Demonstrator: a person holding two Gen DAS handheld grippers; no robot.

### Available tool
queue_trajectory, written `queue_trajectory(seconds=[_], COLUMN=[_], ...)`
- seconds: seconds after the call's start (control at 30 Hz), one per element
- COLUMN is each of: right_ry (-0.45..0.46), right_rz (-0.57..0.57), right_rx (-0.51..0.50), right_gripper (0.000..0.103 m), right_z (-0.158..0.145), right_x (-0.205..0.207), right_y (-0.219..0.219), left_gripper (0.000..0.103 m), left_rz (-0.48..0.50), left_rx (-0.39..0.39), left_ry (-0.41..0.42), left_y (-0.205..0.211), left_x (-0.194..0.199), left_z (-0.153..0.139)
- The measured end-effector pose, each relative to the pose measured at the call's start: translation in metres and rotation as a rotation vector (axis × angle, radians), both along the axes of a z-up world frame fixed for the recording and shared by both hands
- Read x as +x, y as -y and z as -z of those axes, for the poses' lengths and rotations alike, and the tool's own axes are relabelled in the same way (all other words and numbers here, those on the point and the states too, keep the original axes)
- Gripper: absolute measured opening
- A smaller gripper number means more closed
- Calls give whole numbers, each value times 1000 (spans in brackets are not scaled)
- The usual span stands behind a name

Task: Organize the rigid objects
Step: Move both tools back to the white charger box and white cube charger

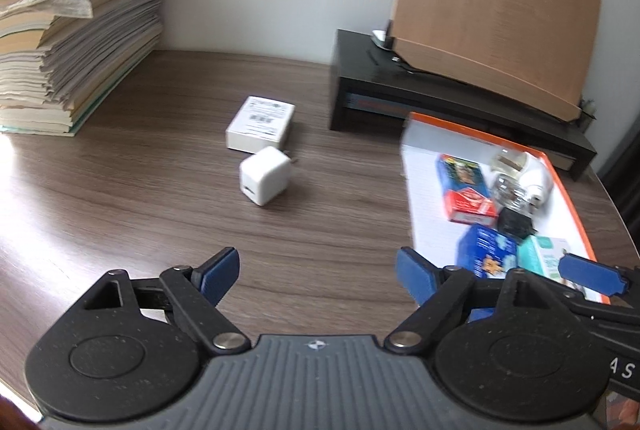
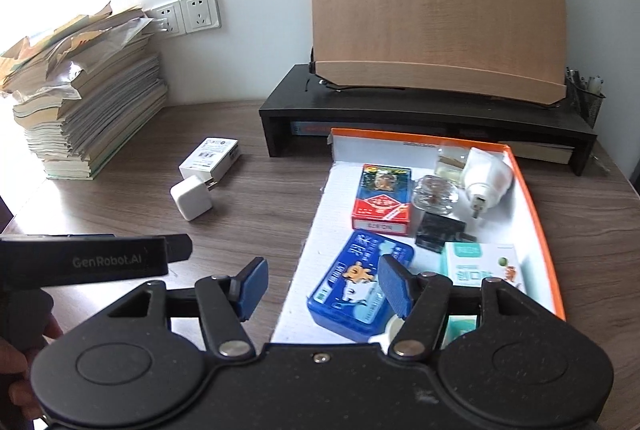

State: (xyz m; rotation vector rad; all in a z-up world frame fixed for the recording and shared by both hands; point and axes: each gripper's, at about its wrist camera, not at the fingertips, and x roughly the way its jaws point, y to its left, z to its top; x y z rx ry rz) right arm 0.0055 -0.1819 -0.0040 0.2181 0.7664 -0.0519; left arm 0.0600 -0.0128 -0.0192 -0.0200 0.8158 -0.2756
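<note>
Hovering over a wood-grain desk, the left gripper shows its blue pads spread wide with nothing between them. At the upper left of its view sits a stack of papers; at frame centre a white charger cube lies on the bare desk just in front of a small white box, both outside the tray. In the right wrist view, the right gripper also stands wide and empty above the near edge of the orange-rimmed tray, which holds a blue tin, a red-and-blue card box and a white plug.
</note>
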Motion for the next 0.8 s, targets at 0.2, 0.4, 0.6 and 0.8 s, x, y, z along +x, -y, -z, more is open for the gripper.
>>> queue_trajectory(seconds=[0.2, 0.4, 0.6, 0.8], right_ry=[-22, -33, -43, -65], right_rz=[-22, -134, -234, -283], right_rx=[9, 27, 21, 16], right_gripper=[77, 81, 83, 83], right_z=[7, 16, 35, 56], right_x=[24, 66, 124, 168], right_y=[-18, -51, -87, -111], left_gripper=[89, 89, 90, 91], left_rz=[-35, -95, -152, -155], left_rx=[-1, -10, -4, 1], left_ry=[-2, -8, -20, -34], left_y=[-20, -55, -90, -113], left_x=[19, 42, 63, 84], left_z=[1, 1, 4, 11])
